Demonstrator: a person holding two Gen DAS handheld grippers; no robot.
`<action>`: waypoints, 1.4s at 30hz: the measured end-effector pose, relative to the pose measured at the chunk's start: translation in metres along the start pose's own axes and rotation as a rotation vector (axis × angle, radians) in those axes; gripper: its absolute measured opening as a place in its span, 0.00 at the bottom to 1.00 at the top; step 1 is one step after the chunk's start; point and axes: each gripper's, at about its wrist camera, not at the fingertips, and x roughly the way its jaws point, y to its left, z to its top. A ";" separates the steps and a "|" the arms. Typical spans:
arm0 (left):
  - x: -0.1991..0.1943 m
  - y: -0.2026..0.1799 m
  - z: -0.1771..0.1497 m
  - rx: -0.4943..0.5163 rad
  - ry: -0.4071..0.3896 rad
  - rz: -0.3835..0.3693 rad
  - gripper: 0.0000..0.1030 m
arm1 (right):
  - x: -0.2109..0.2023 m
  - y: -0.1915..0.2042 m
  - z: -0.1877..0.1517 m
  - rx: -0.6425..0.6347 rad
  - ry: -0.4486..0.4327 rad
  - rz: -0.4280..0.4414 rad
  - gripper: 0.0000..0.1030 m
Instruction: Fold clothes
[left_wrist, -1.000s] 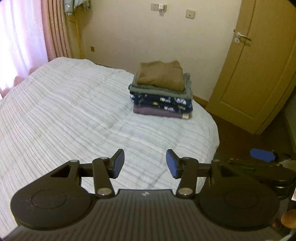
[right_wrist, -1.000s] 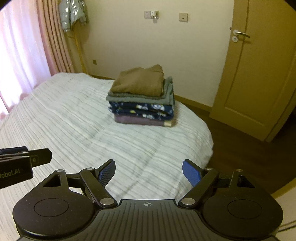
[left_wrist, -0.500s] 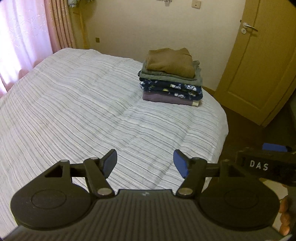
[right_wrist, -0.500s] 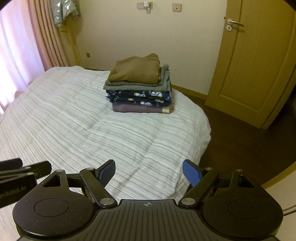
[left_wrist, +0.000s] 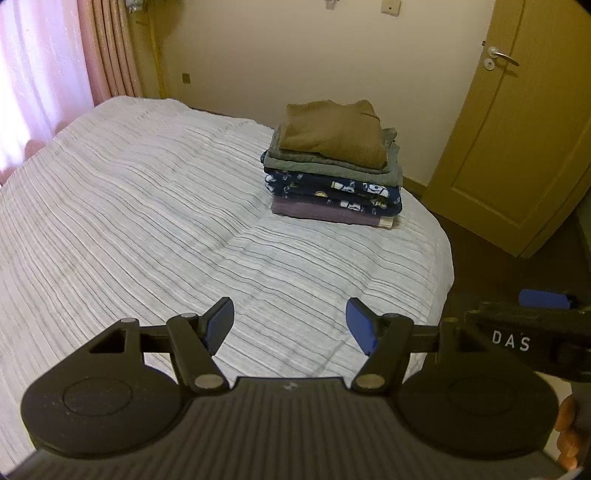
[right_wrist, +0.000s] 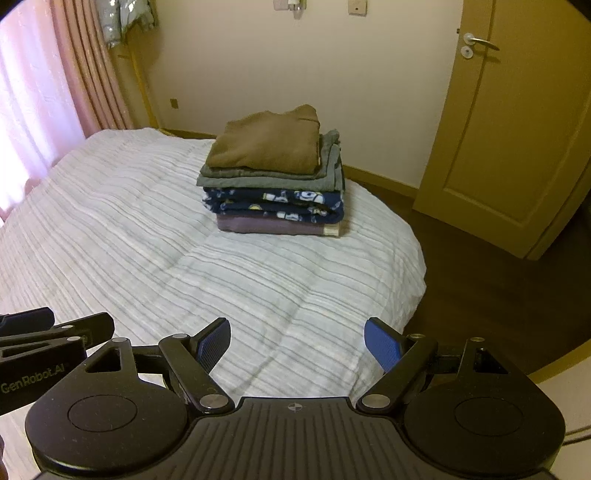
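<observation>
Left wrist view: both tools have drawn back from the stack of folded clothes (left_wrist: 334, 170), which now sits well ahead on the bed (left_wrist: 147, 229), suggesting folding is likely finished. Left tool (left_wrist: 291, 323) has opened wider; right tool (right_wrist: 297, 341) gapes too, both released, touching nothing.

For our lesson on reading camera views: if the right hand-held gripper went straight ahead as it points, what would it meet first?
Probably the striped bedspread, which lies under the open right hand-held gripper well short of the clothes stack; depth is unclear.
</observation>
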 end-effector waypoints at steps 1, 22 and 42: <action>0.004 -0.002 0.003 -0.003 0.005 0.000 0.62 | 0.005 -0.002 0.004 -0.003 0.007 0.001 0.80; 0.081 -0.030 0.066 -0.019 0.040 -0.023 0.62 | 0.092 -0.030 0.074 -0.030 0.105 0.049 0.80; 0.129 -0.039 0.103 -0.011 0.045 0.028 0.62 | 0.135 -0.044 0.107 -0.025 0.130 0.052 0.80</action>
